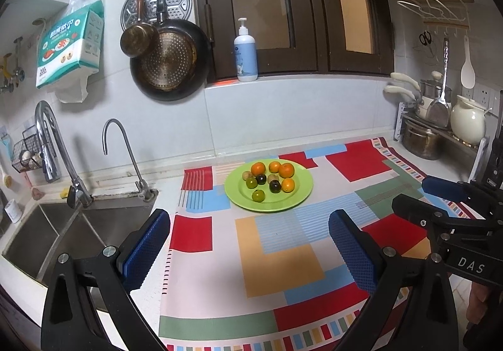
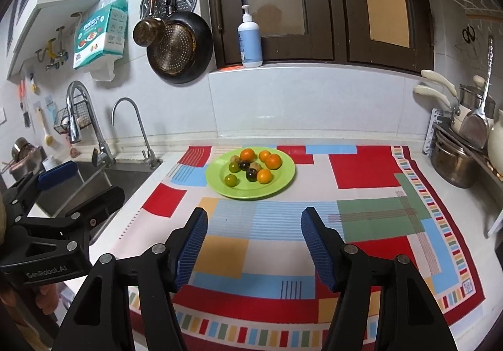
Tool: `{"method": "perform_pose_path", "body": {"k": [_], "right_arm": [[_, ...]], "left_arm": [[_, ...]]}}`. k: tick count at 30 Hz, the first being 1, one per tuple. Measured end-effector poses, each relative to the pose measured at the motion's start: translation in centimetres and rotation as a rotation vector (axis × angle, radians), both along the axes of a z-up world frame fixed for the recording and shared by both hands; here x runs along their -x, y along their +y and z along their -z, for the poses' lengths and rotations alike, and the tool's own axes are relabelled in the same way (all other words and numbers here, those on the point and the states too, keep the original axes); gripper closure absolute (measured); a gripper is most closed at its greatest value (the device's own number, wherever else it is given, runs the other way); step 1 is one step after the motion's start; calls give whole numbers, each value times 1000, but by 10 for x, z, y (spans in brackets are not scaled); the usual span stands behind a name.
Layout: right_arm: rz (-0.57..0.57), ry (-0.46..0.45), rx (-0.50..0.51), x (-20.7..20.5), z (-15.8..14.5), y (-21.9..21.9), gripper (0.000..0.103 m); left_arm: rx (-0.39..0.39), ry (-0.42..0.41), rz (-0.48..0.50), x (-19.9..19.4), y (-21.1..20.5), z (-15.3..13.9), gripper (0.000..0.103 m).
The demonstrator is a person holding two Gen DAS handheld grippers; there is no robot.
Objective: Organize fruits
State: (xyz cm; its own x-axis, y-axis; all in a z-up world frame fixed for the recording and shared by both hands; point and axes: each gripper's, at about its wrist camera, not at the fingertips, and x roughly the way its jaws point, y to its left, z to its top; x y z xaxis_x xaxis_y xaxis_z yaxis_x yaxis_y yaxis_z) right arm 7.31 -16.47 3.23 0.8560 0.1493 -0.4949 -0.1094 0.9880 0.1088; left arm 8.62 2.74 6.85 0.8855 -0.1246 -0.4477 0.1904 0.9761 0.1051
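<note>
A green plate (image 1: 298, 194) (image 2: 279, 181) sits at the far side of a colourful patterned cloth (image 1: 276, 260) (image 2: 276, 244). It holds several small fruits: orange ones (image 1: 286, 170) (image 2: 273, 161), green ones (image 1: 258, 195) (image 2: 231, 180), dark purple ones (image 1: 274, 185) (image 2: 251, 175) and brownish ones (image 1: 247, 175). My left gripper (image 1: 250, 244) is open and empty, above the cloth's near part, well short of the plate. My right gripper (image 2: 254, 244) is open and empty, also short of the plate. Each gripper shows at the edge of the other's view (image 1: 440, 203) (image 2: 72, 194).
A steel sink (image 1: 63, 234) with two taps (image 1: 59, 159) lies left of the cloth. Pans (image 1: 169, 58) hang on the back wall. A soap bottle (image 1: 245, 52) stands on the window sill. A rack with pots and a white jar (image 1: 465, 118) stands at the right.
</note>
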Motion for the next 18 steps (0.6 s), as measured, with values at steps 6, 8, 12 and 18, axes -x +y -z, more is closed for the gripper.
{"method": "perform_pose_path", "body": {"k": [6,8,12,18], "right_arm": [[-2,-3,0,1,0,-1,40],[-4,-3,1,2,0,-1,40],[-8,-3,3,1,-1,0,40],[-8,0,3,1,-1,0,40]], "left_arm": [[-2,-8,-7,3,0,-2,0],[-1,-8,-9,3,0,-2,0],[3,-7,-11,2,1,-2,0],[8,1,-18,0,1,-2,0]]}}
